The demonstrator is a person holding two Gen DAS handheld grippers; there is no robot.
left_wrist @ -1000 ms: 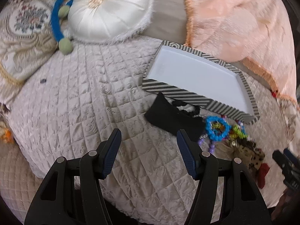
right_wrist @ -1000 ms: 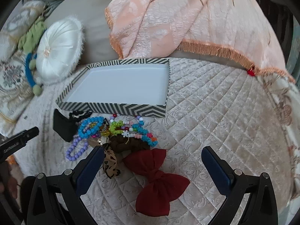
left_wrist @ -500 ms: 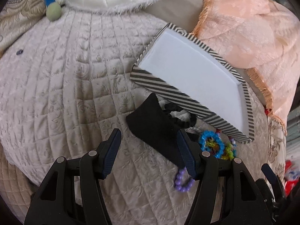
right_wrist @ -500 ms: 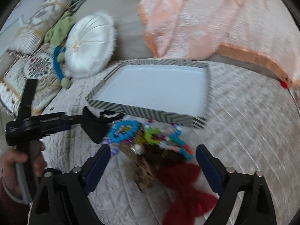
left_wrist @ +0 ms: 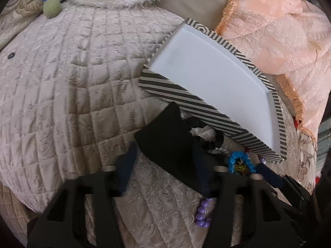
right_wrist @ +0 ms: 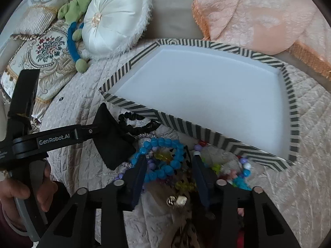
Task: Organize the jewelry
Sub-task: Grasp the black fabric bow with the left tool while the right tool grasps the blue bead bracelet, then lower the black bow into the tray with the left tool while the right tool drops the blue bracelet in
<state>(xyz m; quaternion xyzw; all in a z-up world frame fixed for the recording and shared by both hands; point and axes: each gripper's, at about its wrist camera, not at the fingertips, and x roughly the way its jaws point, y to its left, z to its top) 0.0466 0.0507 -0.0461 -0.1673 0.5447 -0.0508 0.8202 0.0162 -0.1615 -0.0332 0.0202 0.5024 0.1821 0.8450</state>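
A striped tray (left_wrist: pixel 178 92) (right_wrist: pixel 198 129) with a bare white inside lies on the quilted bed. Just in front of it is a pile of jewelry and hair pieces. My left gripper (left_wrist: pixel 164 161) is open, its fingers on either side of a black fabric bow (left_wrist: pixel 165 138) (right_wrist: pixel 113 138). My right gripper (right_wrist: pixel 168 165) is open over the pile, its fingers on either side of a blue bead bracelet (right_wrist: pixel 163 157) (left_wrist: pixel 240 162). A black scrunchie (right_wrist: pixel 134 124), a purple bead bracelet (left_wrist: pixel 201 215) and mixed coloured beads (right_wrist: pixel 238 171) lie close by.
A white round cushion (right_wrist: pixel 115 18), a patterned pillow (right_wrist: pixel 45 55) and a green and blue soft toy (right_wrist: pixel 76 31) lie at the back left. A peach fringed cloth (left_wrist: pixel 279 26) (right_wrist: pixel 258 12) is heaped behind the tray. Small gold bells (right_wrist: pixel 176 201) lie near the right gripper.
Both grippers have moved forward and down onto the pile. The left now straddles the black bow. The right has narrowed and swung left over the blue bracelet.
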